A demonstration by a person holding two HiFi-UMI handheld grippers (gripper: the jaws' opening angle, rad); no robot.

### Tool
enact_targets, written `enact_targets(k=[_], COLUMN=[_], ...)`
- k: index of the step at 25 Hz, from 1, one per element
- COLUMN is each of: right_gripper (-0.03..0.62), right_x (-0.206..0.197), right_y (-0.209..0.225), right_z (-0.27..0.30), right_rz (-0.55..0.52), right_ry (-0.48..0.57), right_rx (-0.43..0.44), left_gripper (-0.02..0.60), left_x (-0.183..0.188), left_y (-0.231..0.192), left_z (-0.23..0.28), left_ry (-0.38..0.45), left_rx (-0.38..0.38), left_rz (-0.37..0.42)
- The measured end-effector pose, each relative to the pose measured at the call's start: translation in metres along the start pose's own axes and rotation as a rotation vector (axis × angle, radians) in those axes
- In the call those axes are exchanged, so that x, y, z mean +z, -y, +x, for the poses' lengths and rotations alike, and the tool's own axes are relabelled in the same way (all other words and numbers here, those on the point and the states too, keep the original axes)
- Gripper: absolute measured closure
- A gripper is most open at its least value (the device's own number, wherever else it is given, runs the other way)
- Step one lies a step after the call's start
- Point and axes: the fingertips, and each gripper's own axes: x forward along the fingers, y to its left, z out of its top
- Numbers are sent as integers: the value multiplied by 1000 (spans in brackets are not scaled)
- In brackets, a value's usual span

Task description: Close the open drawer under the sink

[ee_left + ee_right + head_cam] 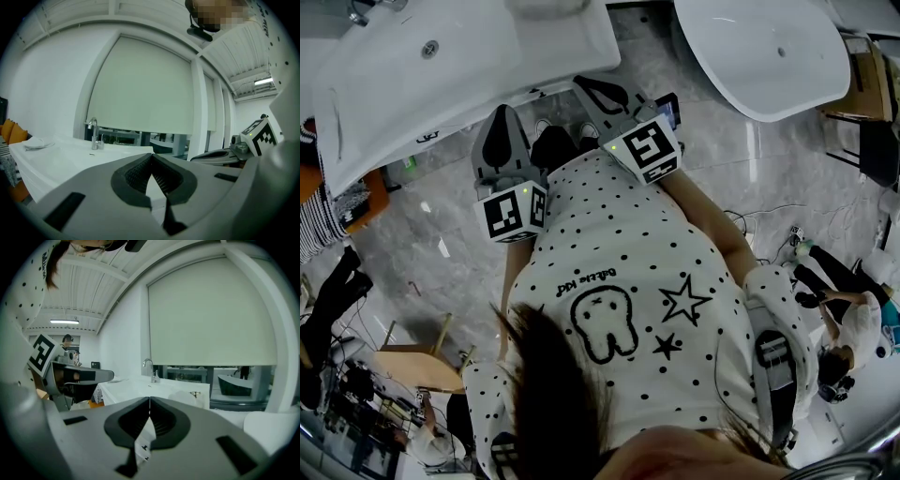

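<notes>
The white sink (441,66) fills the upper left of the head view, with its drain (429,47) showing. No drawer shows under it in any view. My left gripper (501,117) is held just in front of the sink's near edge, and its jaws are shut with nothing between them. My right gripper (592,91) is beside it to the right, also shut and empty. In the left gripper view the shut left gripper (151,157) points over the sink top (70,157) toward the chrome tap (93,132). In the right gripper view the right gripper (149,401) points at the same tap (150,367).
A white bathtub (759,52) stands at the upper right. A wooden stool (417,364) and cables lie on the grey marble floor at lower left. Another person (853,328) is at the right edge. A pale roller blind (140,89) covers the window behind the sink.
</notes>
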Motion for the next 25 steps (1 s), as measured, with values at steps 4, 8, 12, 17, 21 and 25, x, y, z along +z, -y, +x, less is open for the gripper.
enact_targets(k=[4, 8, 12, 17, 21, 25], right_gripper=[579, 579, 579, 579, 579, 579], right_x=[0, 0, 0, 0, 1, 0], right_y=[0, 0, -1, -3, -2, -5], right_z=[0, 0, 0, 0, 1, 2], right_rz=[3, 3, -2, -11, -11, -14], right_ry=[0, -1, -3, -3, -6, -6], right_rx=[-2, 2, 9, 15, 19, 20], left_gripper=[577, 577, 577, 577, 577, 577], left_x=[-1, 0, -1, -1, 1, -1], left_y=[0, -1, -2, -3, -2, -3], left_z=[0, 0, -1, -3, -1, -3], left_ry=[-2, 1, 1, 2, 1, 1], left_rx=[2, 9, 13, 18, 18, 17], left_rz=[-2, -9, -12, -13, -13, -13])
